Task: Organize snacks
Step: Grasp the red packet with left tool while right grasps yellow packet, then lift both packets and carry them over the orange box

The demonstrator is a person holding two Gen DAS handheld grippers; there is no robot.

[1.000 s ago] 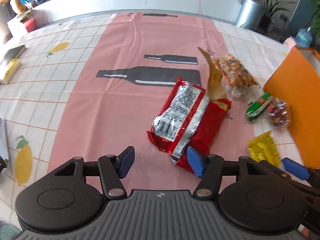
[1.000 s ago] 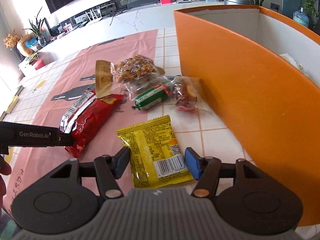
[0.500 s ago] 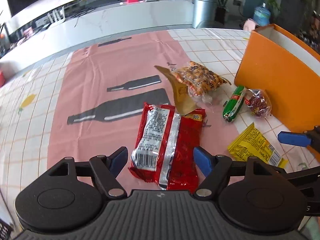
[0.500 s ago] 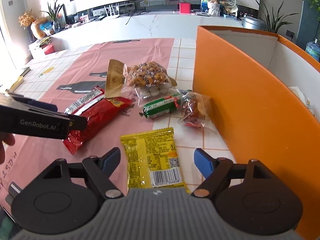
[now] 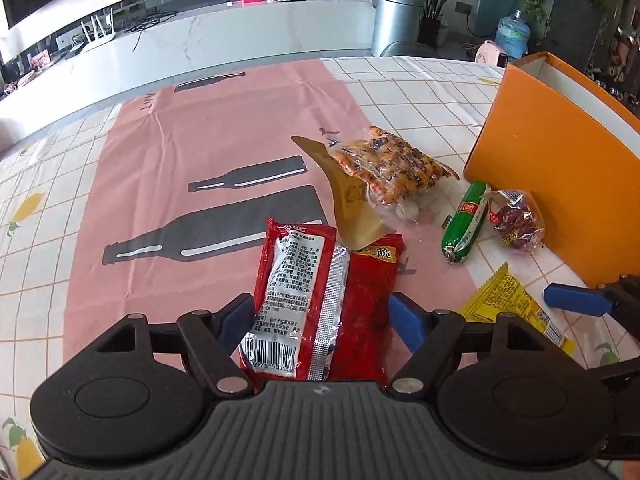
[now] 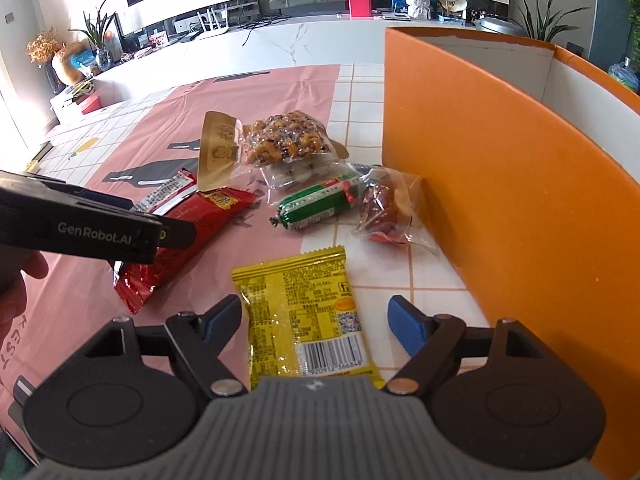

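My left gripper [image 5: 324, 322] is open, its jaws either side of the near end of a red snack packet [image 5: 320, 300] lying on the pink cloth. My right gripper [image 6: 314, 322] is open around the near end of a yellow packet [image 6: 302, 312]; that packet also shows in the left wrist view [image 5: 508, 300]. Further off lie a clear bag of nut snacks [image 6: 280, 144], a green sausage [image 6: 316, 206] and a small clear bag of red sweets [image 6: 380, 204]. An orange box [image 6: 500, 184] stands open at the right.
The left gripper's arm [image 6: 92, 224] reaches over the red packet [image 6: 188, 232] in the right wrist view. The orange box wall [image 5: 552, 176] stands close to the right of the snacks. The tablecloth [image 5: 200, 152] stretches left. A white counter lies beyond the table.
Both grippers have moved forward and lower over their packets. The left gripper swung right and now straddles the red packet. The right gripper's jaws opened wider around the yellow packet.
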